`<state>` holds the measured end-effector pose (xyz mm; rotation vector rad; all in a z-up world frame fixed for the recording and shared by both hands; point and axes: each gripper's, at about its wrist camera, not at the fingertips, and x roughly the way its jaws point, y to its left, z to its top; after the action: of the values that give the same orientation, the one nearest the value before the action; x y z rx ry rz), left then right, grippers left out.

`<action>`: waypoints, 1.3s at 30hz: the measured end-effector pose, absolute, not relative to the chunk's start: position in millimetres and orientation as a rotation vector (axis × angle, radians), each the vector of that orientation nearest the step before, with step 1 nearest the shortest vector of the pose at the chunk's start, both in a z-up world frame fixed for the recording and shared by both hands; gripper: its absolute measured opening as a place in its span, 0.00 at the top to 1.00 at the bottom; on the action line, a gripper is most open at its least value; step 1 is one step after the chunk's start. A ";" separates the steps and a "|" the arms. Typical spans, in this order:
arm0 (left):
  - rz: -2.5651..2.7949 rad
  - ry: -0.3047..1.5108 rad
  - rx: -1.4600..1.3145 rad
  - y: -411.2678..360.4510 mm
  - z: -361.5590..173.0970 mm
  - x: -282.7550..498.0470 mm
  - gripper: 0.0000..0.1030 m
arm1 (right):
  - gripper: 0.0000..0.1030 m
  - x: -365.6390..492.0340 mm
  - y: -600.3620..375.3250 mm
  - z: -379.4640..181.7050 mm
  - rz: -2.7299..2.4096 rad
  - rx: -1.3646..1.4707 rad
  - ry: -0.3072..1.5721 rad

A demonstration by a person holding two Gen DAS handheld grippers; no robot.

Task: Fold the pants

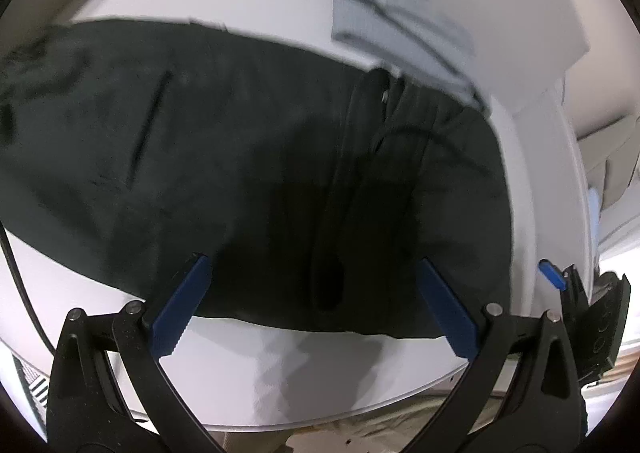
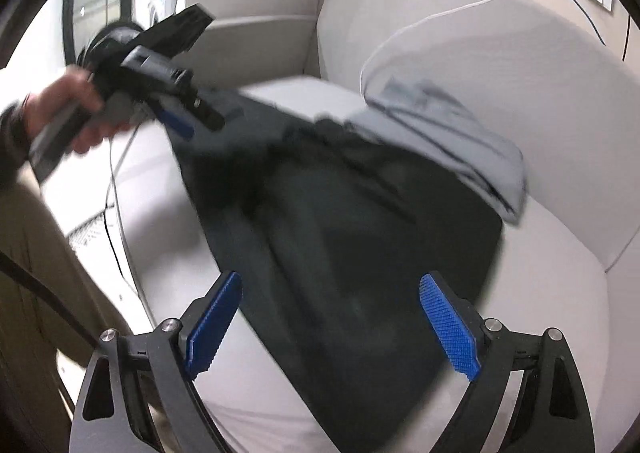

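Dark pants (image 1: 248, 157), far end blurred

A home living room: pale grey upholstered sofa (image 2: 460, 37), loose cables (image 2: 440, 13), beige wall.

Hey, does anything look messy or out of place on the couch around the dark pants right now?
Yes. A crumpled light grey garment lies across the far end of the dark pants on the pale grey couch cushion, overlapping them. A loose white cable also trails over the couch back.

Grey folded garment (image 2: 460, 141) on pale sofa (image 2: 540, 273); white cable (image 2: 440, 13) across backrest.
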<state>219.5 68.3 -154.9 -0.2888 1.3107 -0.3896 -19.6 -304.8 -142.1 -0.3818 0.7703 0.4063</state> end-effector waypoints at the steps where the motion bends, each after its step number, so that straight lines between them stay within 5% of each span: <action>1: -0.402 1.324 -0.290 63.9 -159.9 219.7 0.03 | 0.11 -24.7 -311.7 -147.5 0.401 -0.398 0.773; 9: -0.443 1.352 -0.201 33.3 -177.8 211.6 0.05 | 0.23 -33.5 -338.2 -187.5 0.422 -0.382 0.802; 10: -0.454 1.347 -0.207 31.8 -178.0 210.8 0.11 | 0.25 -33.8 -338.6 -189.8 0.432 -0.380 0.807; 13: -0.507 1.348 -0.252 28.7 -178.7 210.0 0.58 | 0.56 -37.6 -339.7 -193.3 0.448 -0.382 0.804; 15: -0.498 1.356 -0.248 27.2 -180.6 209.4 0.64 | 0.66 -40.8 -340.8 -194.9 0.443 -0.391 0.796; 22: -0.585 1.334 -0.490 45.2 -169.8 208.0 0.92 | 0.75 -49.3 -349.8 -195.4 0.399 -0.398 0.780; 33: -0.429 1.404 -0.319 27.2 -184.4 202.8 0.88 | 0.76 -58.1 -367.0 -208.0 0.401 -0.342 0.804; 35: -0.406 1.399 -0.289 21.9 -181.0 201.5 0.79 | 0.74 -57.1 -367.2 -206.9 0.398 -0.341 0.813; 39: -0.360 1.321 -0.261 16.9 -147.1 208.3 0.46 | 0.52 -57.8 -372.4 -188.0 0.397 -0.278 0.839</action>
<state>208.3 16.9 -147.1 -0.2610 1.3208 -0.3597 -57.8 -372.4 -188.0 -0.2780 0.8388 0.3974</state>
